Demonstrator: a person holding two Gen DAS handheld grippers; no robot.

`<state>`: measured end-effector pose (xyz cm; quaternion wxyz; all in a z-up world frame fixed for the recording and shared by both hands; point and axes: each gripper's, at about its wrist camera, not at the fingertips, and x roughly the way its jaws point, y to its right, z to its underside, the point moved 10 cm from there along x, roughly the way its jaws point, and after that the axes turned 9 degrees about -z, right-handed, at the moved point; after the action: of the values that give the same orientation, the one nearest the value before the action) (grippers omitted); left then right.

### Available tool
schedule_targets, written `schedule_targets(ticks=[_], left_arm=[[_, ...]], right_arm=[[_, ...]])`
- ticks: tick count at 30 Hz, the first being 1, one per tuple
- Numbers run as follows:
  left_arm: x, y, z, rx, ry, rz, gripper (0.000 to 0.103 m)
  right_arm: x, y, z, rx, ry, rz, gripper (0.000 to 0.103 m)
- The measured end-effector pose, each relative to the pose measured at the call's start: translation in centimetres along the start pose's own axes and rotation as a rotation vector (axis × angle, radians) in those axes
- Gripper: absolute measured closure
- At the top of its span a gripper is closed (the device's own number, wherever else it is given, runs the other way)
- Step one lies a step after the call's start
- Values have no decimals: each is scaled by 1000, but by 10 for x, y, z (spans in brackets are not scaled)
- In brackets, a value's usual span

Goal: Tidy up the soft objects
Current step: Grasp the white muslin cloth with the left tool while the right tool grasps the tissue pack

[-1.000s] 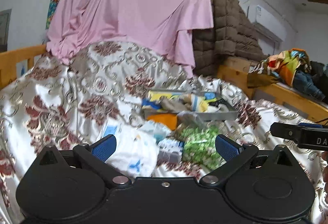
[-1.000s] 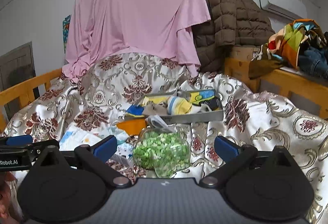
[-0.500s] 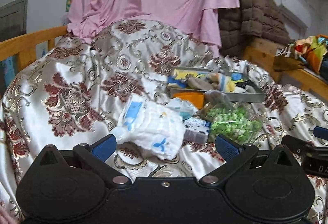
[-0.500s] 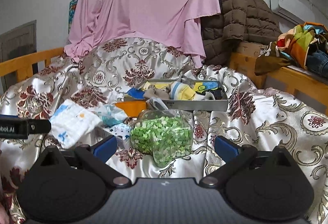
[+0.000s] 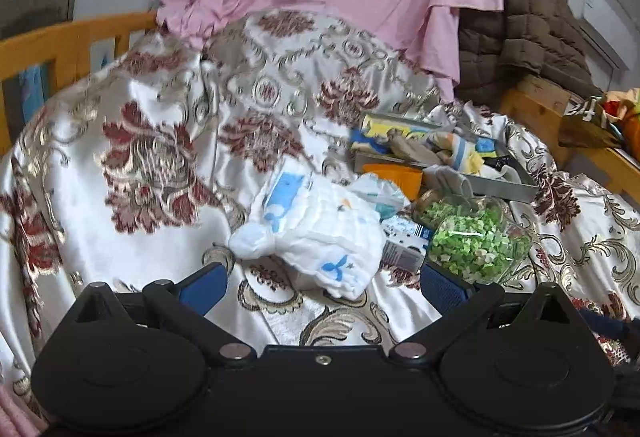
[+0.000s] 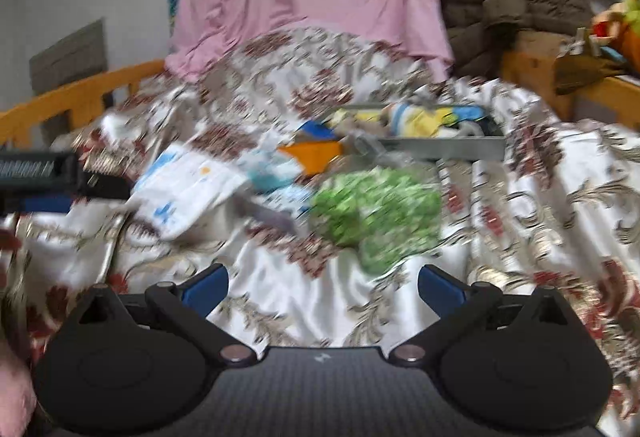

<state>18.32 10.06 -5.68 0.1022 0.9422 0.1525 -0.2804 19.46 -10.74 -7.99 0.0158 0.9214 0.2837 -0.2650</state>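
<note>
Because the white cloth [image 5: 320,233] is soft and light, I judge it will fold and sag when it is lifted, so a grip on a thick bunched part is safer than on a thin edge. It lies on the flowered bedspread [image 5: 132,141], just in front of the left gripper [image 5: 323,283], whose jaws stand wide open and hold nothing. Right of the cloth, touching it or nearly, is a small box [image 5: 404,243], and right of this a clear bag of green pieces [image 5: 476,241]. That bag looks slippery and loose; the knotted top is probably the best place to hold it. Behind the cloth stands a gray tray [image 5: 500,189] with some socks or rags already inside.

The right gripper [image 6: 323,287] is also open and empty, with the green bag ahead of it and the cloth further to its left. Its picture is blurred. No label or brand can be read; the print on the box is too small.
</note>
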Motion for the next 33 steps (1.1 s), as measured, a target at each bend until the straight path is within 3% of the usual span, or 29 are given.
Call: schedule_targets(ticks=[5, 10, 20, 27, 33], left_arm=[[12, -4, 3, -21, -50, 5, 1], [21, -1, -4, 4, -40, 15, 1], [68, 19, -27, 177, -12, 57, 1], [98, 24, -28, 240, -18, 86, 1], [110, 22, -22, 222, -64, 115, 1]], right_arm=[[15, -15, 16, -11, -60, -57, 0], [24, -18, 22, -4, -78, -94, 0], [41, -14, 20, -14, -89, -105, 0], [52, -3, -19, -51, -23, -108, 0], [83, 1, -66, -137, -8, -138, 0]])
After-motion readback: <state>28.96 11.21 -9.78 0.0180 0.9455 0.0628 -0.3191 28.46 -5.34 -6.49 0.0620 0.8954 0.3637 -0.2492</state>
